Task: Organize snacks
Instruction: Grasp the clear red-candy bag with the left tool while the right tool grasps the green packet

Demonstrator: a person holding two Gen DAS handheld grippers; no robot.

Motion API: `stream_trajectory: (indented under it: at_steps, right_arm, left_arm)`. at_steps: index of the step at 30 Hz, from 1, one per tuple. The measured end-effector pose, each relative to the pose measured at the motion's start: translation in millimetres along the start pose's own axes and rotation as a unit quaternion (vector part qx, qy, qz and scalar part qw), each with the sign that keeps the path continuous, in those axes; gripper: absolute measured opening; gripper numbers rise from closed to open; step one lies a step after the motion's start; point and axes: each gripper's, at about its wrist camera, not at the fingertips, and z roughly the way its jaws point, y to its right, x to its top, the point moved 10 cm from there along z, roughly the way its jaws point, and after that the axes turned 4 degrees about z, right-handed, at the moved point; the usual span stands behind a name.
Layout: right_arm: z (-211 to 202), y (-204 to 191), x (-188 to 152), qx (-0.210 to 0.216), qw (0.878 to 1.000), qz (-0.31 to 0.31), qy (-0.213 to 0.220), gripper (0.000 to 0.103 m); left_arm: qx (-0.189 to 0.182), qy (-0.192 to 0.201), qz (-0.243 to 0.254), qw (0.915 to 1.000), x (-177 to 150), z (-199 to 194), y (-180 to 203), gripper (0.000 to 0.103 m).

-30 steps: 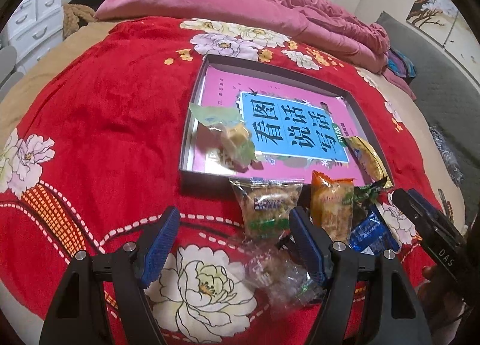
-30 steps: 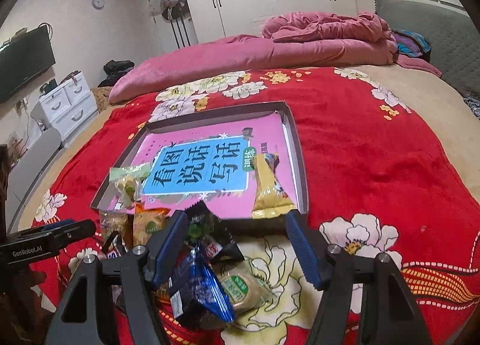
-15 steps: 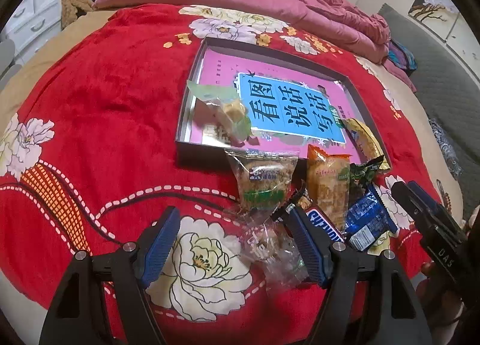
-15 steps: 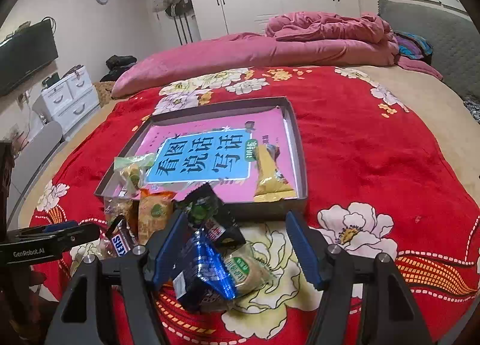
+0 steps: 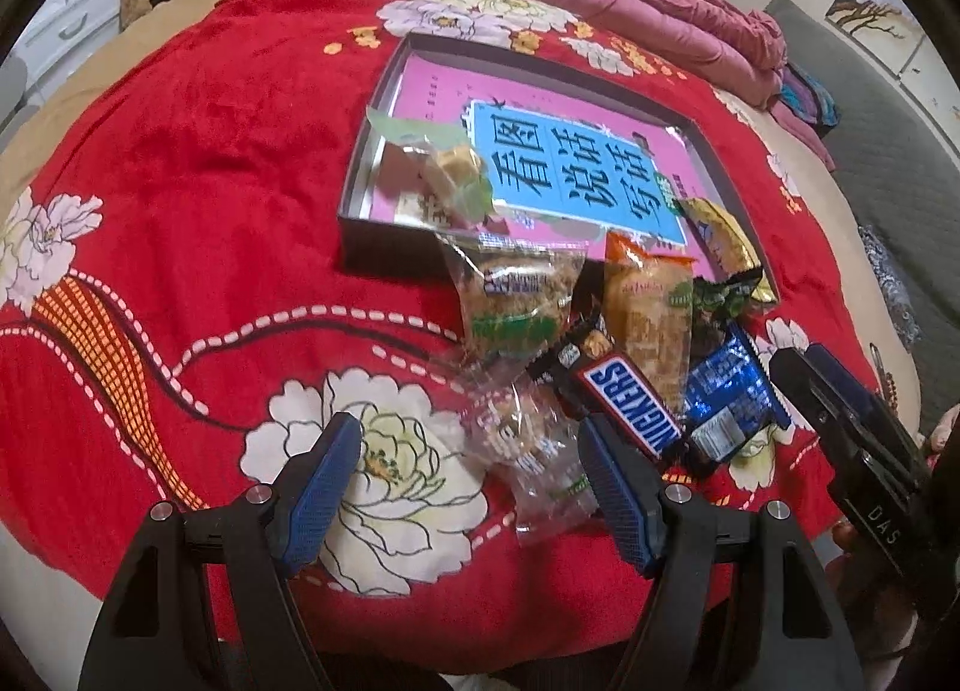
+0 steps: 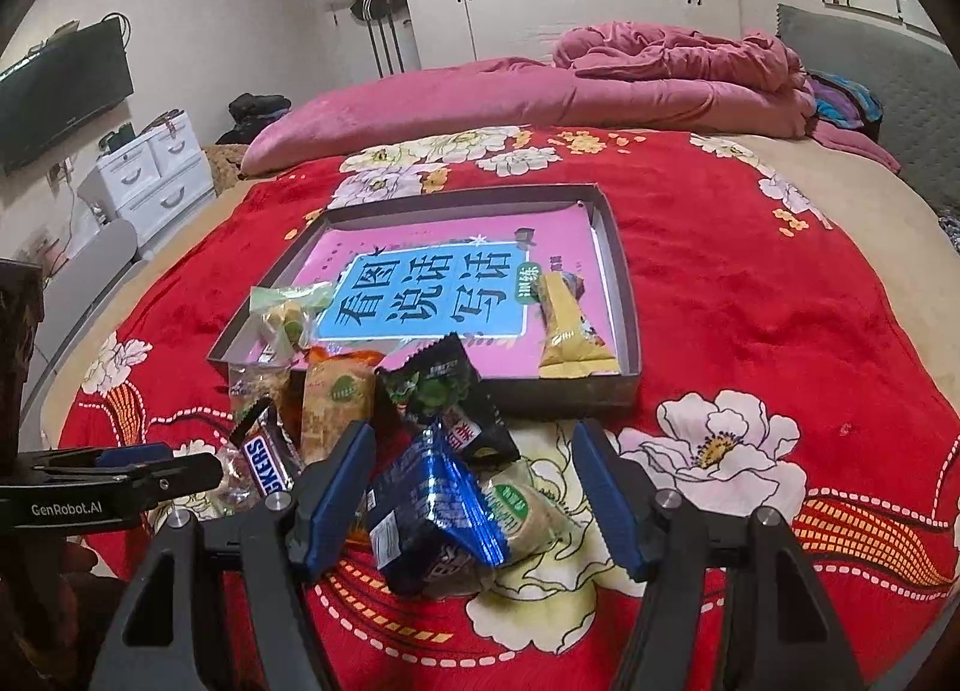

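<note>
We are holding our left gripper (image 5: 474,487) spread over a clear packet (image 5: 528,445); our right gripper (image 6: 474,502), also spread, is straddling the blue packet (image 6: 432,517), untouched. The pile is lying before the tray (image 6: 570,391).

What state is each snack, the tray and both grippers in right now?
Left gripper: open, empty, over the clear packet.
Right gripper: open, blue packet between its jaws, not pinched.
Tray: on the red blanket, holding a pink book.
Yellow packet: lying in the tray.
Green packet: in the tray corner.
Snickers bar: outside the tray, in the pile.
Blue packet: outside, propped up.
Clear packet: outside, flat.
</note>
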Motion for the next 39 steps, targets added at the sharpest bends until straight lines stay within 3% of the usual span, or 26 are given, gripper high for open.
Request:
stream_trajectory:
  at_steps: [16,26,39]
  right_arm:
    - [10,-4,-4,0.002,1.000,-0.004,-0.012,0.068]
    - [31,-2,1,-0.005,1.000,-0.009,-0.022,0.068]
    - [57,-11,7,-0.051,0.996,-0.073,-0.024,0.068]
  left_arm:
    - [-0.016,-0.034,-0.030,0.9988,-7,20,7,0.076]
    - [-0.005,-0.045,-0.049,0.9977,-6,33,5,0.076]
    - [-0.020,-0.051,-0.067,0.9962,-6,39,3,0.074]
